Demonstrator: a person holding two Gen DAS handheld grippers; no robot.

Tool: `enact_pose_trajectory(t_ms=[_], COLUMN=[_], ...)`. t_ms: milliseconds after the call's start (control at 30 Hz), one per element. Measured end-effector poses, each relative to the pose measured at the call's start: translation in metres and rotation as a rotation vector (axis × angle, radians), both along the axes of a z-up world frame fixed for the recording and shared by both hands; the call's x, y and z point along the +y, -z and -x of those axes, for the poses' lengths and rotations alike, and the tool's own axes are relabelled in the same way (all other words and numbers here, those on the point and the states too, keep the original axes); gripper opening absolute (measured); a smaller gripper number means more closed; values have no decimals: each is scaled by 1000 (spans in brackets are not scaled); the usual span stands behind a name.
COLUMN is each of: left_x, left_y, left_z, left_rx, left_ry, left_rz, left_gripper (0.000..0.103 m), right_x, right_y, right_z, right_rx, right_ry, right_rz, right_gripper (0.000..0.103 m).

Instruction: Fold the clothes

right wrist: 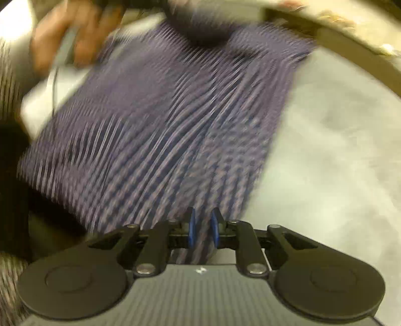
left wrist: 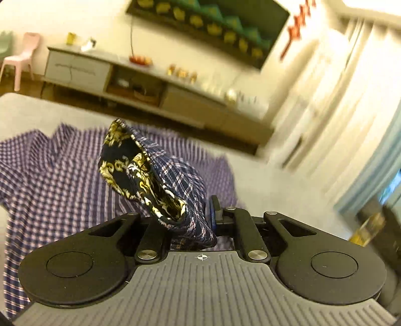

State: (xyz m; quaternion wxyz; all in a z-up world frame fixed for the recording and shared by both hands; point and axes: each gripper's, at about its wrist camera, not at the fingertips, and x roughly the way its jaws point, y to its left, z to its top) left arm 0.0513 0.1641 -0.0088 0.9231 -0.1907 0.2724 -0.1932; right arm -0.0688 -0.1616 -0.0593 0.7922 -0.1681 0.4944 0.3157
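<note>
A purple and white checked shirt (left wrist: 57, 180) lies spread on a grey surface (left wrist: 275, 180). My left gripper (left wrist: 193, 218) is shut on the shirt's cuff (left wrist: 150, 175), which has a dark lining with a gold pattern and stands up above the shirt. Only its right blue pad (left wrist: 213, 213) shows; cloth hides the left one. In the blurred right wrist view, my right gripper (right wrist: 203, 230) is shut on a fold of the same shirt (right wrist: 163, 125), with cloth between the blue pads (right wrist: 191, 230). The person's other hand (right wrist: 62, 37) shows at the far left.
A low TV cabinet (left wrist: 155, 85) with small items stands beyond the surface, a TV (left wrist: 213, 22) on the wall above it. A pink chair (left wrist: 22, 57) is far left. Curtains (left wrist: 351, 112) hang on the right. Bare grey surface (right wrist: 325, 163) lies right of the shirt.
</note>
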Motion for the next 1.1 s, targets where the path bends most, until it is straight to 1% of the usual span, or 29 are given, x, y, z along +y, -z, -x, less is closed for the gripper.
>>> enact_pose_trajectory(t_ms=[33, 67, 133, 167, 267, 333, 433, 467, 533, 600, 633, 667, 733, 800, 867, 900, 967, 1000, 1033, 1067, 1100], left_x=[6, 11, 17, 20, 28, 36, 51, 55, 64, 73, 78, 82, 88, 92, 90, 89, 81, 77, 73, 65, 56], left_y=[-3, -7, -12, -14, -26, -35, -41, -42, -43, -45, -46, -47, -50, -53, -55, -56, -58, -59, -59, -59, -58], left_z=[1, 2, 2, 2, 5, 9, 12, 13, 15, 17, 17, 17, 17, 15, 14, 14, 15, 15, 16, 16, 16], left_rx=[-11, -22, -38, -46, -96, -136, -161, -164, -177, -195, -202, -208, -213, -210, -215, -218, -226, -231, -235, -239, -242], left_ry=[3, 5, 8, 10, -5, -21, -47, -52, -59, -63, -58, -53, -41, -10, 15, 27, 47, 57, 67, 82, 97], left_rz=[18, 36, 73, 91, 130, 152, 187, 192, 203, 215, 225, 235, 254, 279, 275, 271, 227, 205, 182, 154, 125], left_gripper=[2, 2, 2, 1, 1, 1, 1, 1, 1, 1, 1, 1, 1, 1, 1, 1, 1, 1, 1, 1, 1], right_x=[3, 1, 1, 3, 3, 6, 8, 11, 18, 22, 25, 27, 22, 16, 15, 18, 21, 21, 21, 21, 22], right_y=[-4, -13, -36, -48, -73, -75, -53, -40, -14, 16, 25, 29, 28, 23, 30, 35, 38, 36, 32, 28, 29], right_z=[0, -6, -32, -52, -130, -195, -282, -304, -342, -373, -381, -390, -409, -421, -435, -440, -447, -450, -446, -442, -435], right_rx=[15, 2, -68, -106, -202, -261, -303, -301, -279, -233, -257, -252, -181, -212, -215, -222, -229, -223, -232, -245, -238], right_ry=[-40, -61, -47, -29, 58, 144, 214, 227, 254, 265, 276, 290, 330, 360, 373, 371, 376, 386, 398, 410, 399], right_rz=[4, -1, -5, -7, -30, -19, 21, 26, 26, 17, -12, -45, -97, -144, -159, -148, -117, -100, -105, -114, -110], right_gripper=[17, 17, 18, 19, 21, 21, 22, 22, 22, 21, 25, 24, 24, 24, 24, 24, 38, 39, 36, 36, 36])
